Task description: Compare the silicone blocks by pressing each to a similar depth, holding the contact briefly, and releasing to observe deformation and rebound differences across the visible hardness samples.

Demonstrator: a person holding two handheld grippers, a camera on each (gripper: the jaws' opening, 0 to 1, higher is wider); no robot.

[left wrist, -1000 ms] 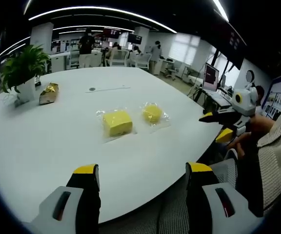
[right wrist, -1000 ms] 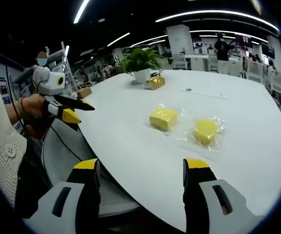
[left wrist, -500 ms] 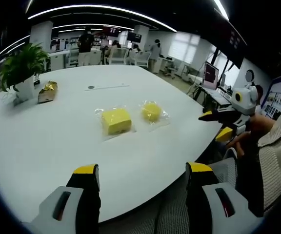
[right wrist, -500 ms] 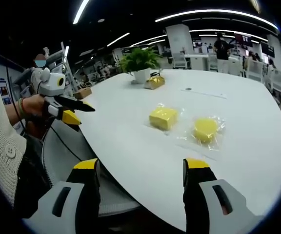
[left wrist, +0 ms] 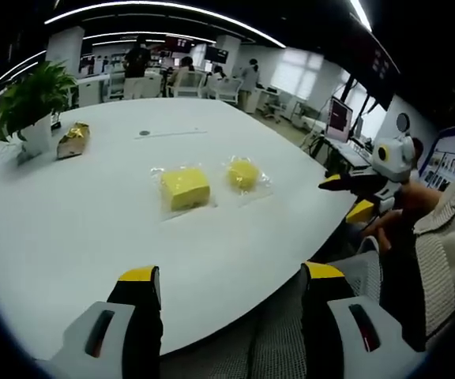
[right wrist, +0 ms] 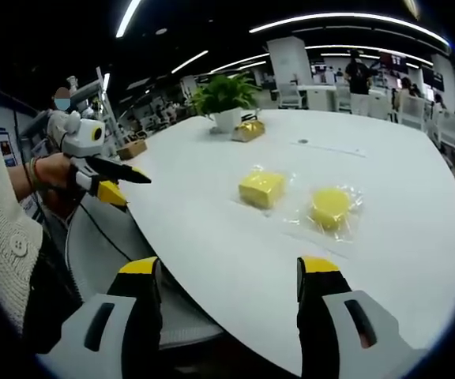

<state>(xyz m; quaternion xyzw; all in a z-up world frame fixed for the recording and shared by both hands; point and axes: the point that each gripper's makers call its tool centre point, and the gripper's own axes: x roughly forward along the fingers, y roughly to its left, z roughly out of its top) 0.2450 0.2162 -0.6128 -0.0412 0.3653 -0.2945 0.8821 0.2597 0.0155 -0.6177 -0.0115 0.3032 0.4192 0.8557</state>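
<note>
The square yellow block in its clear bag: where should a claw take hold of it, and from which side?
Probably come from above and close on two opposite flat sides of the square yellow block. It lies flat on the white table, and its straight sides suit parallel jaws. The loose clear bag may slip.

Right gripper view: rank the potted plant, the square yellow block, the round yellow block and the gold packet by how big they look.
1. potted plant
2. square yellow block and round yellow block, about alike
3. gold packet

Plant and packet sit farther away, so true sizes stay unsure.
</note>
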